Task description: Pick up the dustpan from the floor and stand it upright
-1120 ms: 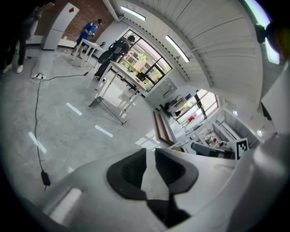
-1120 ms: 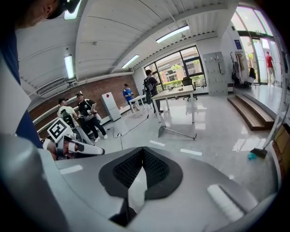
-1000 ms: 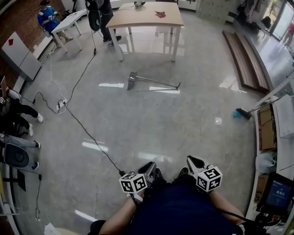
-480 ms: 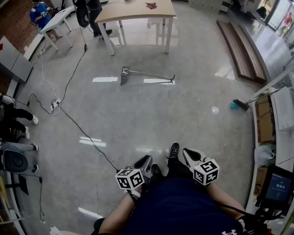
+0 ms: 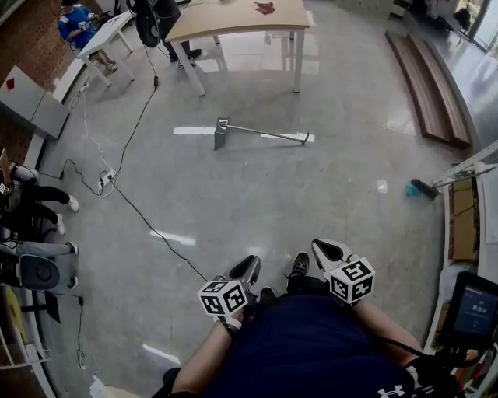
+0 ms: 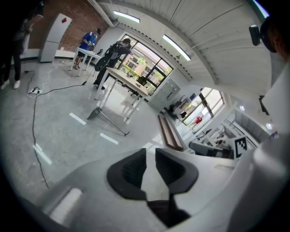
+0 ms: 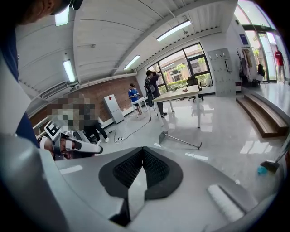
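Observation:
The dustpan (image 5: pixel 222 132) lies flat on the grey floor far ahead, its long thin handle (image 5: pixel 272 135) pointing right. It also shows small in the left gripper view as the dustpan (image 6: pixel 94 113) and in the right gripper view as the dustpan (image 7: pixel 166 137). My left gripper (image 5: pixel 250 267) and right gripper (image 5: pixel 325 249) are held close to the person's body, well short of it. The left gripper (image 6: pixel 151 152) has only a thin slit between its pads and holds nothing. The right gripper (image 7: pixel 143 149) is shut and holds nothing.
A wooden table (image 5: pixel 233 17) stands just beyond the dustpan, with people near it and along the left wall. A black cable (image 5: pixel 148 225) runs across the floor from a power strip (image 5: pixel 103 180). Wooden steps (image 5: pixel 432 85) lie far right, a teal-tipped broom (image 5: pixel 420 188) and a screen (image 5: pixel 475 307) nearer.
Both grippers have moved forward over the floor as the person steps toward the dustpan. The dustpan has not moved, and neither pair of jaws has changed.

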`<act>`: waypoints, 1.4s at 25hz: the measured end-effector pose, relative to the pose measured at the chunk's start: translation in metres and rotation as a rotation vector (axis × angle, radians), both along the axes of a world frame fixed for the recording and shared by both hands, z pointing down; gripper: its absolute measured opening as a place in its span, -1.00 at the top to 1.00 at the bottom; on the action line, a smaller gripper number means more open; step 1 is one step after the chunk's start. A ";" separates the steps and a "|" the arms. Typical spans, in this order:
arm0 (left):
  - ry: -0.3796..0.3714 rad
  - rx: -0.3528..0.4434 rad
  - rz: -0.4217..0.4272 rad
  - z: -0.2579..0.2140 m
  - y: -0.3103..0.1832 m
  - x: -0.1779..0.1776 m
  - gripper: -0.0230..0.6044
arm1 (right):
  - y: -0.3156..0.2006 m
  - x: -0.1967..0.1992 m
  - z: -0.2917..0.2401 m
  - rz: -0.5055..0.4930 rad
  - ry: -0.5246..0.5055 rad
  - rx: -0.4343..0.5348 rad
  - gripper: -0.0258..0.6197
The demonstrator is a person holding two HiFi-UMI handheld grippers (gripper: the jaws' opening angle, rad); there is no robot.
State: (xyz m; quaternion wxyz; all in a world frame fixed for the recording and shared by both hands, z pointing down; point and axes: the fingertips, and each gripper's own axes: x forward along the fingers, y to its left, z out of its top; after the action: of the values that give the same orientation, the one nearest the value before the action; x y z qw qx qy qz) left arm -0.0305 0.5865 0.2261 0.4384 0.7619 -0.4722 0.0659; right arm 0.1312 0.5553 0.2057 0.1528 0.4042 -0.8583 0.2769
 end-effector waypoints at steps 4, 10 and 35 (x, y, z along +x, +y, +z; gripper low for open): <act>0.001 0.006 -0.010 -0.004 -0.023 0.015 0.73 | -0.019 0.012 0.005 -0.010 -0.013 -0.019 0.89; -0.001 -0.012 -0.032 0.000 -0.031 0.017 0.73 | -0.031 0.025 0.014 0.015 -0.026 -0.051 0.89; 0.066 -0.048 0.065 0.013 -0.250 -0.050 0.73 | -0.226 -0.028 0.016 0.155 0.049 -0.107 0.89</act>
State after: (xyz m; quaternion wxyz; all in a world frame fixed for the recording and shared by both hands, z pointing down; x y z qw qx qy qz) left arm -0.0805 0.3368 0.2392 0.4696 0.7679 -0.4306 0.0662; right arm 0.1035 0.3294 0.2214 0.1733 0.4671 -0.8045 0.3234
